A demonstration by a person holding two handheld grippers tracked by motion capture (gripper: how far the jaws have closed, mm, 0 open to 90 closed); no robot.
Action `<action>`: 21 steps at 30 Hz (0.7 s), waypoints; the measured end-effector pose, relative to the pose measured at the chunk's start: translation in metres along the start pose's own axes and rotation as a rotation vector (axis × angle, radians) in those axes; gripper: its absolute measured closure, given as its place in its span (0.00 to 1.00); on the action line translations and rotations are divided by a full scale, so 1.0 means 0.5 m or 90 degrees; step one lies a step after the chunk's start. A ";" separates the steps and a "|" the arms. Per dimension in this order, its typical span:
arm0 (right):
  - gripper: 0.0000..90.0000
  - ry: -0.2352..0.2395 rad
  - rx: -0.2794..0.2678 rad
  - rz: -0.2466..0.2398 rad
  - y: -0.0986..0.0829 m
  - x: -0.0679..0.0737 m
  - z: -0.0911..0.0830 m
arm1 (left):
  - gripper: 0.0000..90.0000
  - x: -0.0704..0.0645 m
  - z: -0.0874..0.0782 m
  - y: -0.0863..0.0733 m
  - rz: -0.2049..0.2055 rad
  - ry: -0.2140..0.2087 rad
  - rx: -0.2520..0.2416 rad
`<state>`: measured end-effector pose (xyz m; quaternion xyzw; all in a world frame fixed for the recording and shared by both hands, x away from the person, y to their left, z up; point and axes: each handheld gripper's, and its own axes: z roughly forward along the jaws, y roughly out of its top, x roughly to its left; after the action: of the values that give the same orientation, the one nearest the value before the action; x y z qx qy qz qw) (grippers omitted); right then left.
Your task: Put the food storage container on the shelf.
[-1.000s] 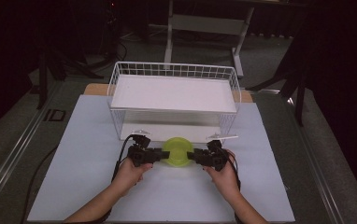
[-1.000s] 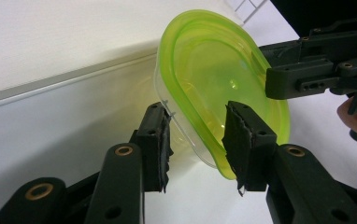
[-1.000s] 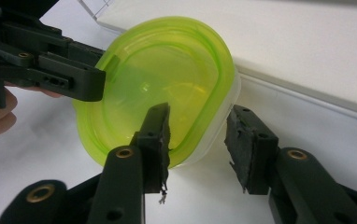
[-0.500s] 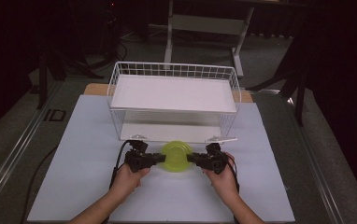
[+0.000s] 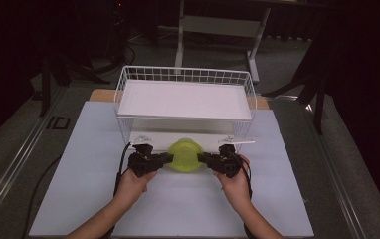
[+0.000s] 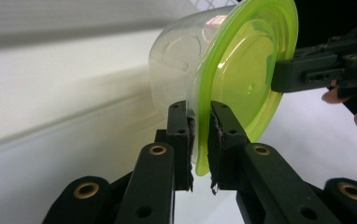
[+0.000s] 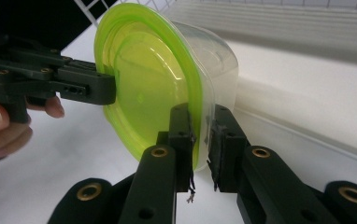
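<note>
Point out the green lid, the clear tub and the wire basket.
green lid (image 7: pixel 144 84), right gripper view, middle of its flat face
clear tub (image 6: pixel 176 51), left gripper view, its base
wire basket (image 5: pixel 185 74), high view, far rim

The lid (image 6: pixel 242 70) is a translucent lime green, brighter yellow-green along its rim, and it sits on a clear, colourless container (image 7: pixel 216 70) with a faint milky haze. Both claws are matt black: the left claw (image 6: pixel 200 140) and the right claw (image 7: pixel 200 144) carry brass-coloured rivets at their joints and dark grey, frayed pads. The tabletop (image 5: pixel 78 169) is covered in a plain, pale bluish white with no pattern, while a strip of tan wood shows at its far edge. Near that far edge stands a white wire basket (image 5: pixel 128 79) with a grid pattern of thin wires, holding a plain white board (image 5: pixel 183 99).
</note>
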<state>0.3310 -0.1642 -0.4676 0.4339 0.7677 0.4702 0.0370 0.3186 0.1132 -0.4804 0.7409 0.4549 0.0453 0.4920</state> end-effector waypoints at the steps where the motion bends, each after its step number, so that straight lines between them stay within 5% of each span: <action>1: 0.89 0.000 -0.001 0.005 0.001 -0.001 0.003 | 0.90 0.002 0.001 -0.001 0.000 0.003 -0.007; 11: 0.89 -0.008 0.011 0.034 -0.011 -0.021 0.047 | 0.90 0.034 0.033 -0.012 -0.001 0.029 0.010; 21: 0.89 -0.026 0.005 0.028 -0.004 -0.034 0.071 | 0.90 0.052 0.052 -0.006 -0.009 0.037 0.000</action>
<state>0.3569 -0.1520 -0.4952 0.4605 0.7587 0.4590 0.0405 0.3455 0.1142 -0.5058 0.7360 0.4741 0.0637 0.4790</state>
